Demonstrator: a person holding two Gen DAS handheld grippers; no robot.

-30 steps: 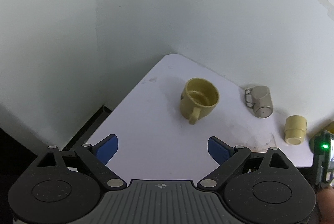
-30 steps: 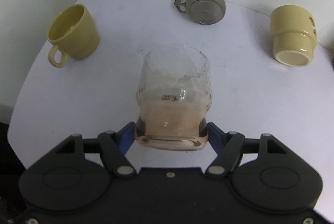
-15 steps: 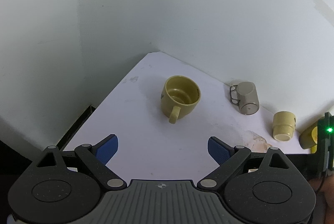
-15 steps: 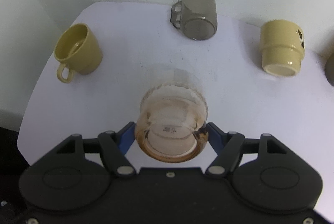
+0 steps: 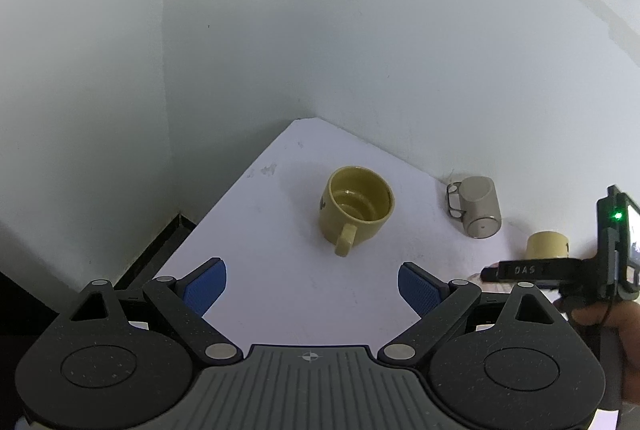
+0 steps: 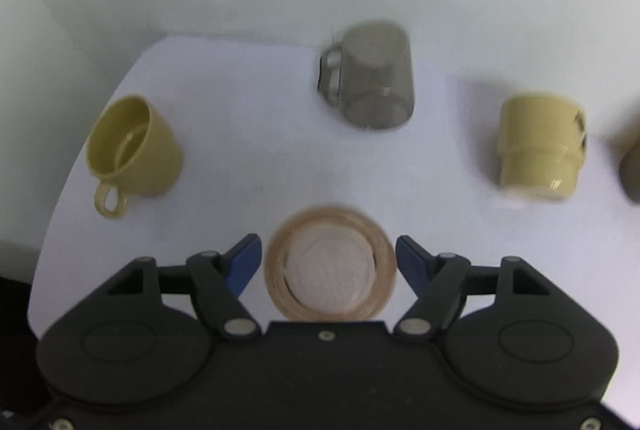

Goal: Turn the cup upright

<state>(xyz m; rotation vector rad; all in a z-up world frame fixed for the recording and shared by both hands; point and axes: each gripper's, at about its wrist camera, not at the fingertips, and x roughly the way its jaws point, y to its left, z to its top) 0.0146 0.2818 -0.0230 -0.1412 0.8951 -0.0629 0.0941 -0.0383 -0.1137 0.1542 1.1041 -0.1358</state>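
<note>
A clear amber-tinted glass cup (image 6: pixel 330 264) sits between the blue pads of my right gripper (image 6: pixel 328 262), seen end-on as a round ring; the frame is blurred. Small gaps show between each pad and the glass, so the jaws stand open around it. My left gripper (image 5: pixel 312 288) is open and empty, held above the near left of the white table (image 5: pixel 248 254). The right gripper's body (image 5: pixel 560 270) shows at the right edge of the left wrist view.
A yellow mug (image 5: pixel 356 211) (image 6: pixel 134 153) stands upright at the left. A grey mug (image 5: pixel 476 205) (image 6: pixel 370 75) and a pale yellow cup (image 5: pixel 546 246) (image 6: pixel 540 149) stand upside down near the back wall. Another cup (image 6: pixel 632 169) is cut off at the right edge.
The glass has turned from lying along the right gripper's view to end-on. The right jaws have opened off it. The left gripper's view has shifted a little.
</note>
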